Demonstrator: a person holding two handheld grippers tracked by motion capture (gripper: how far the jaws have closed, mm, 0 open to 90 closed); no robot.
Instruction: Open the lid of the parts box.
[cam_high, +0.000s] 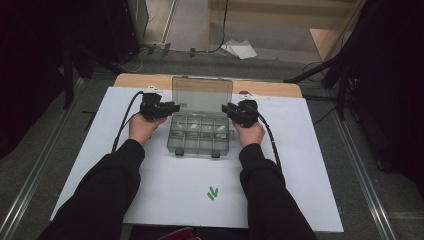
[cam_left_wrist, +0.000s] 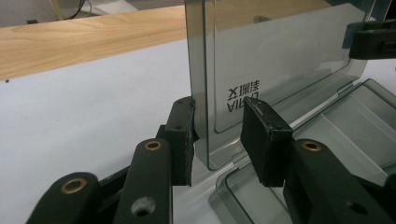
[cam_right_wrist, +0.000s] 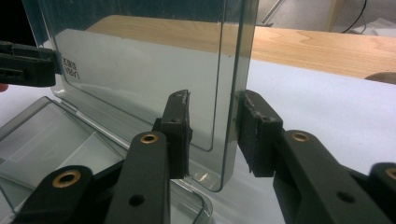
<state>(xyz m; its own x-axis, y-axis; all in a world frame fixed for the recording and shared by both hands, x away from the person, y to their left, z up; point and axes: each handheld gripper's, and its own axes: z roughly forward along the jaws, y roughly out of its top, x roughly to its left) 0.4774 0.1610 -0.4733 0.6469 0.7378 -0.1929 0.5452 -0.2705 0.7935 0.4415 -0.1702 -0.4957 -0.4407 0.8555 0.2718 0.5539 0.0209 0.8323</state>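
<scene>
On white paper (cam_high: 165, 185), clear plastic box (cam_high: 200, 134) (lid (cam_high: 202, 93) upright).

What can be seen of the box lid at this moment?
The lid is clear, grey-tinted plastic with rounded corners and printed lettering. It stands upright, hinged along the rear of the compartment box. The left tongs straddle one side edge, the right tongs the other, jaws parted; contact cannot be told.

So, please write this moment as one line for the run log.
stage: lid upright | left tongs: open, astride lid edge | right tongs: open, astride other edge | box: open on table
</scene>
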